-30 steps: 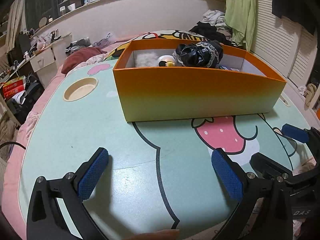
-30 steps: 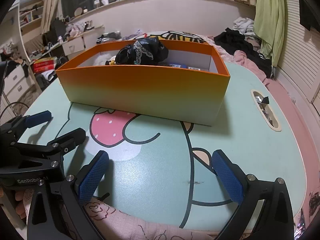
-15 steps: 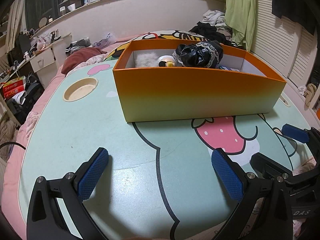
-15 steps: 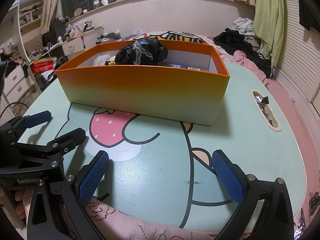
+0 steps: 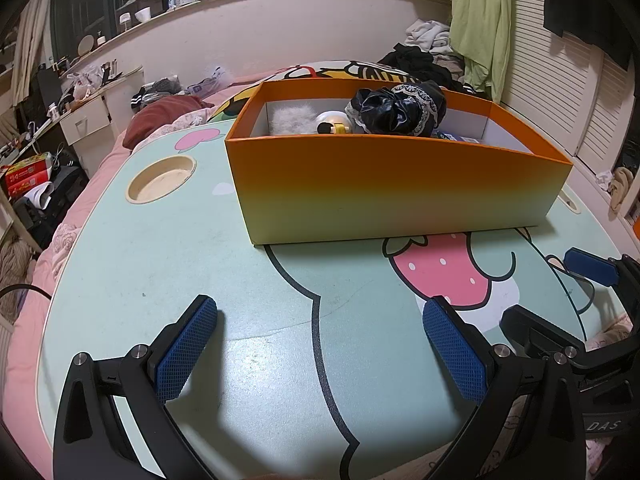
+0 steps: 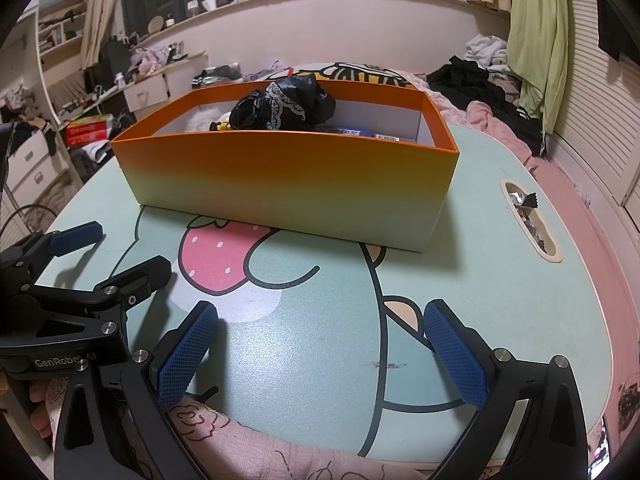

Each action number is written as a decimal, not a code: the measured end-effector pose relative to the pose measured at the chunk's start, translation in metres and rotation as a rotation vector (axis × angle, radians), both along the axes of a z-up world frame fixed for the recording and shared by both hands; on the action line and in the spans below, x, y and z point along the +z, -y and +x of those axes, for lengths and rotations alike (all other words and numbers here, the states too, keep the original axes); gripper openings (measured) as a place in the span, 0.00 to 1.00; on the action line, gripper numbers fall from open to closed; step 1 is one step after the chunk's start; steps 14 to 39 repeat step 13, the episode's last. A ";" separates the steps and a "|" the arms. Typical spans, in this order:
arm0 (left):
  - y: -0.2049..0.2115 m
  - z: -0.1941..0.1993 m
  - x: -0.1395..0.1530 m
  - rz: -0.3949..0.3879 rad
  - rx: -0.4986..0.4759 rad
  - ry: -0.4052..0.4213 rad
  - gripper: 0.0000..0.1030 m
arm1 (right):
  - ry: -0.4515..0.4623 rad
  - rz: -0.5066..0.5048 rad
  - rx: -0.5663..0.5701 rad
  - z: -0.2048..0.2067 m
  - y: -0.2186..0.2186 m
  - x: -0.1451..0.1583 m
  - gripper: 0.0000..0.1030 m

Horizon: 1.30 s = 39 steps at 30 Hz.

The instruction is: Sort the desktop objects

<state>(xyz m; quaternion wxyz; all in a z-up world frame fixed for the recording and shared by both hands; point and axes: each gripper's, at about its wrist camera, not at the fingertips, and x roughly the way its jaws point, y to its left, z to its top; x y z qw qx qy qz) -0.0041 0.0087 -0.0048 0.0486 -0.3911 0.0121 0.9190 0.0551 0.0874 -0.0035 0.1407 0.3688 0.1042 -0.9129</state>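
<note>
Cluttered bedroom, with clothes heaped on a bed behind a mint-green cartoon table (image 5: 168,264) printed with a pink strawberry (image 5: 444,276).

Left wrist view: the left gripper (image 5: 320,344) hovers low over the near part of the table, its blue pads spread wide with nothing between them. An orange box (image 5: 392,188) stands at the far middle of the table. Inside it lie a crumpled black lace-trimmed bundle (image 5: 400,110), a white fluffy item (image 5: 292,118) and a small white and yellow object (image 5: 332,124). A round recessed cup holder (image 5: 162,178) sits to the left of the box. The right gripper shows at the right edge.

Right wrist view: the right gripper (image 6: 320,344) is likewise spread and empty, near the table's front edge above a pink floral quilt (image 6: 248,444). The left gripper's body appears at the near left. The box holds the black bundle and some flat packets (image 6: 360,132). An oval slot (image 6: 528,220) at the right holds foil scraps.

Compared with half a second and one second earlier, almost nothing has moved; both grippers have stayed parked and open. With no loose items visible on the table, the sorting looks finished or paused.
</note>
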 end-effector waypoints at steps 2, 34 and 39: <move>0.000 0.000 0.000 0.000 -0.001 0.000 0.99 | 0.000 0.000 0.000 0.000 0.000 0.000 1.00; -0.001 -0.002 0.000 0.007 -0.021 -0.008 0.99 | -0.001 0.000 0.000 0.000 0.000 0.000 1.00; -0.001 -0.002 0.000 0.007 -0.021 -0.008 0.99 | -0.001 0.000 0.000 0.000 0.000 0.000 1.00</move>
